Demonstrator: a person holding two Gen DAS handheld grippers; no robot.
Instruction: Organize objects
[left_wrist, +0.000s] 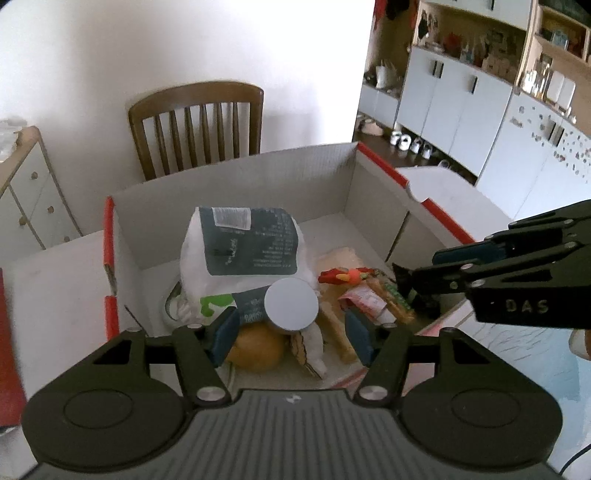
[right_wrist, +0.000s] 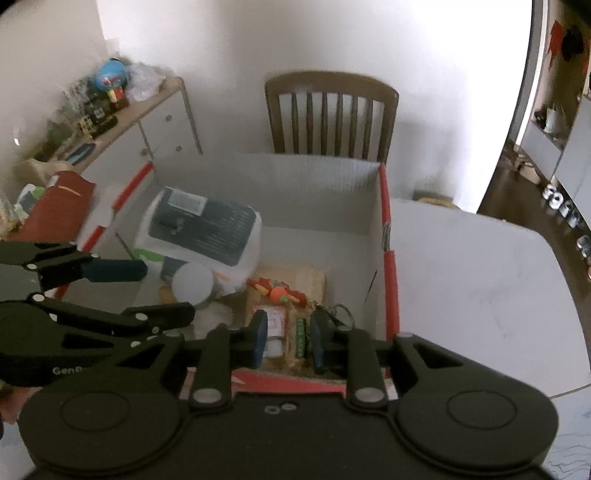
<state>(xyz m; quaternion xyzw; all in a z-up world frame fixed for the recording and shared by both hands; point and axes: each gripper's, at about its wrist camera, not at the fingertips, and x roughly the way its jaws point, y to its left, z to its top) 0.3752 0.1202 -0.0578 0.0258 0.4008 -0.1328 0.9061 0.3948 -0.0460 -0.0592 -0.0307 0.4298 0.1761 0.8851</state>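
Note:
An open white cardboard box with red edges (left_wrist: 236, 177) (right_wrist: 384, 221) stands on the table. It holds a white bag with a dark label (left_wrist: 243, 251) (right_wrist: 207, 229), a pale round lid (left_wrist: 291, 304) (right_wrist: 194, 284), an orange ball (left_wrist: 258, 347), a red-orange toy (left_wrist: 343, 276) (right_wrist: 277, 291) and snack packets (left_wrist: 373, 302) (right_wrist: 291, 332). My left gripper (left_wrist: 290, 336) is open above the lid and ball, empty. My right gripper (right_wrist: 286, 341) is open above the snack packets, empty; it also shows in the left wrist view (left_wrist: 424, 273).
A wooden chair (left_wrist: 199, 122) (right_wrist: 332, 110) stands behind the box by the wall. A sideboard with clutter (right_wrist: 110, 122) is at the left. White cabinets (left_wrist: 472, 110) stand at the right. A red object (right_wrist: 59, 206) lies left of the box.

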